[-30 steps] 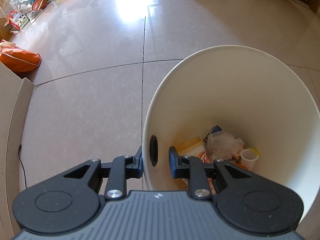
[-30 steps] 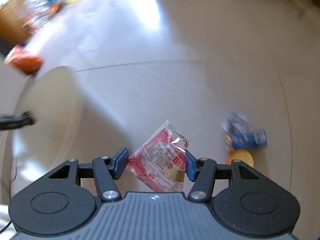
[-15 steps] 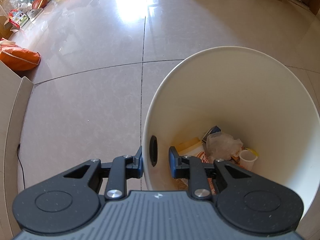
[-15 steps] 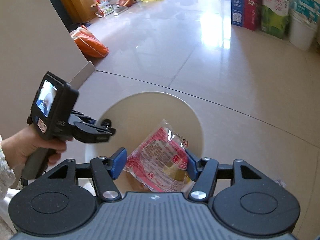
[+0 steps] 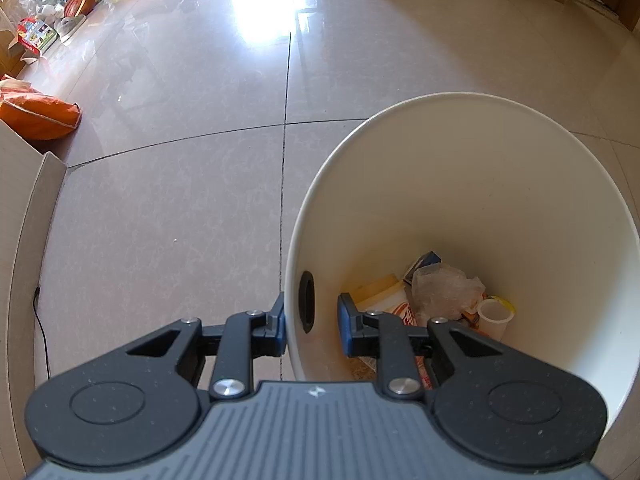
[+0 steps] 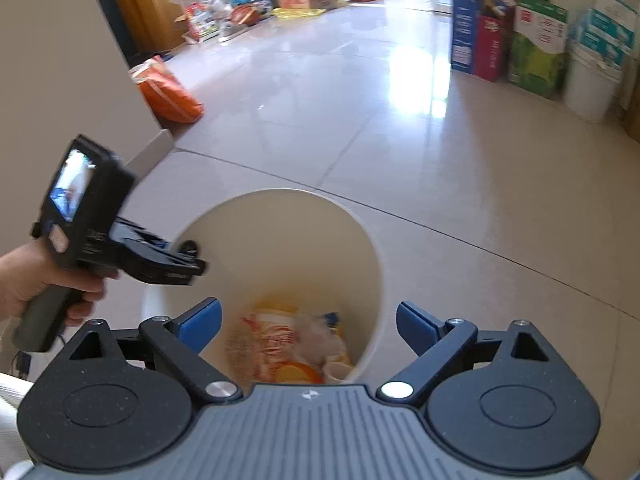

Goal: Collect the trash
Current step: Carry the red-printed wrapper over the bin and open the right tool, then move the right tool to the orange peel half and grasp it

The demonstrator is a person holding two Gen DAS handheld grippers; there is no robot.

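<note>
Bin: the tall cream-white round plastic trash bin (image 5: 472, 184) is standing on the glossy beige tiled floor (image 5: 168, 208), its long axis running up and down and its open mouth facing up toward both cameras.

Left gripper: the left gripper (image 5: 311, 330) is straddling the near wall of the bin, one blue-padded finger outside and one inside, right by the dark oval handle hole (image 5: 307, 302); the jaws are drawn in on the rim, pinching that wall.

Left hand: in the right wrist view a person's hand (image 6: 38, 286) is wrapping the grey handle and the left gripper (image 6: 186, 264) is sitting at the bin's (image 6: 372, 264) left edge, its small screen lit.

Right gripper: the right gripper (image 6: 308, 322) is hovering over the bin's mouth with its blue pads spread wide apart, nothing between them.

Trash in the bin: at the bottom are lying a crumpled clear plastic bag (image 5: 442, 290), a small white cup (image 5: 494, 318) with its mouth up, a red-and-white printed wrapper (image 5: 406, 314) and a pale yellow carton piece (image 5: 376, 286); from the right wrist they are blurred and I cannot tell one from another.

Surroundings: an orange sack (image 6: 170, 94) is lying by the wall corner, and blue, red and green cardboard boxes (image 6: 508, 38) are lining the far wall.
</note>
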